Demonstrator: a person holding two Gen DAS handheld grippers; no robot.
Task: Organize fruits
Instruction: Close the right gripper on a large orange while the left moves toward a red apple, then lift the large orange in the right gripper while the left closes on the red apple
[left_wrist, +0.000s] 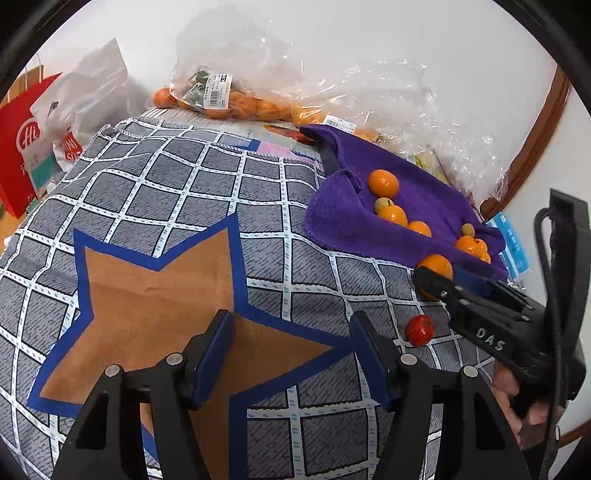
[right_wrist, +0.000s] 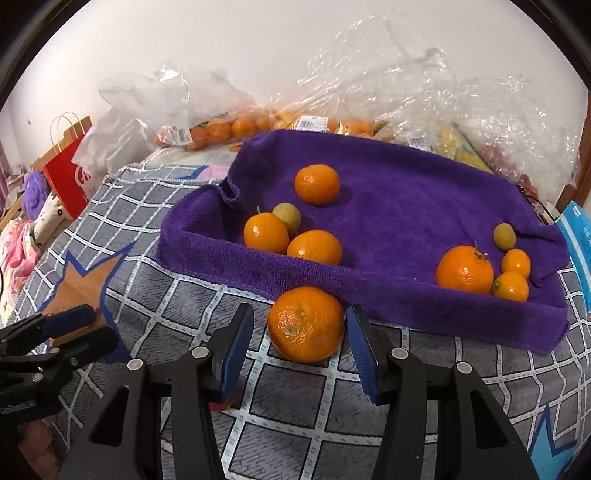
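At the right edge of your left wrist view, white letters "DAS" stand on the black body of the right gripper (left_wrist: 436, 280). At the far left, the red paper bag (left_wrist: 18, 147) shows "Hi" in white script. The price stickers on the plastic bags are too small to read.

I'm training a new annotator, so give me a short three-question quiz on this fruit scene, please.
1. True or false: the mandarin between the jaws of the right gripper lies on the purple towel.
2. The left gripper holds: A a mandarin, B nothing, C a banana.
3. How many small yellow-green fruits lie on the towel?
Key: 1 false, it lies on the checked cloth; 2 B; 3 two.
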